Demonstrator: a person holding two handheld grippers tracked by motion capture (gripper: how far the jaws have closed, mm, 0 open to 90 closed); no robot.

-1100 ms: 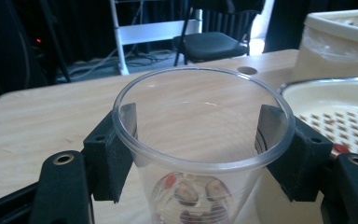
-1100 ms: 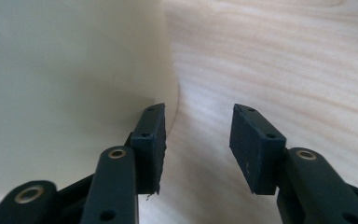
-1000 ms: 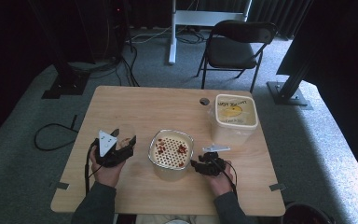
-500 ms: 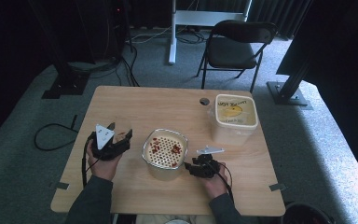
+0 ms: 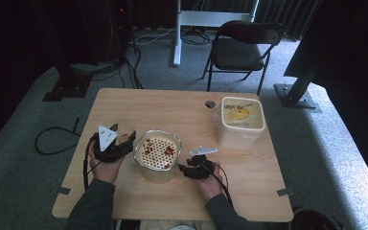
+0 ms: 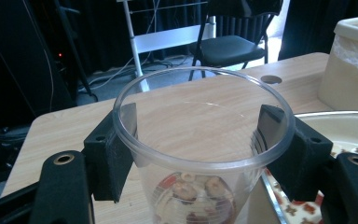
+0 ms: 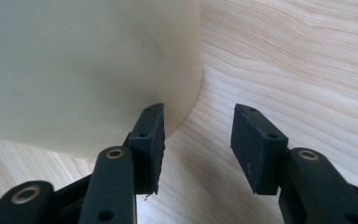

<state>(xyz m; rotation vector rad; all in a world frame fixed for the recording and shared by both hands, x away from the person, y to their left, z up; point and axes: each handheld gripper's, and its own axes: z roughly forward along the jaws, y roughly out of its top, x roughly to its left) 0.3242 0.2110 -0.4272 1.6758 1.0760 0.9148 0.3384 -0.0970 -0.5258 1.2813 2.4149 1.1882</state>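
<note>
Near the table's (image 5: pixel 124 103) front edge, the left gripper (image 6: pixel 198 154) is clamping a clear plastic cup (image 6: pixel 200 154) upright between its pads, with cereal pieces lying in its bottom. Just right of it, the cream tub (image 5: pixel 156 152) with a perforated insert is standing. The right gripper (image 7: pixel 196 140) is hovering empty, jaws parted, beside the tub's wall. Farther back, towards the right edge, a lidded container (image 5: pixel 240 120) is sitting.

Black tongs (image 5: pixel 124 143); brass-ringed screw holes; grey plate; dark grey sleeves (image 5: pixel 93 206).
</note>
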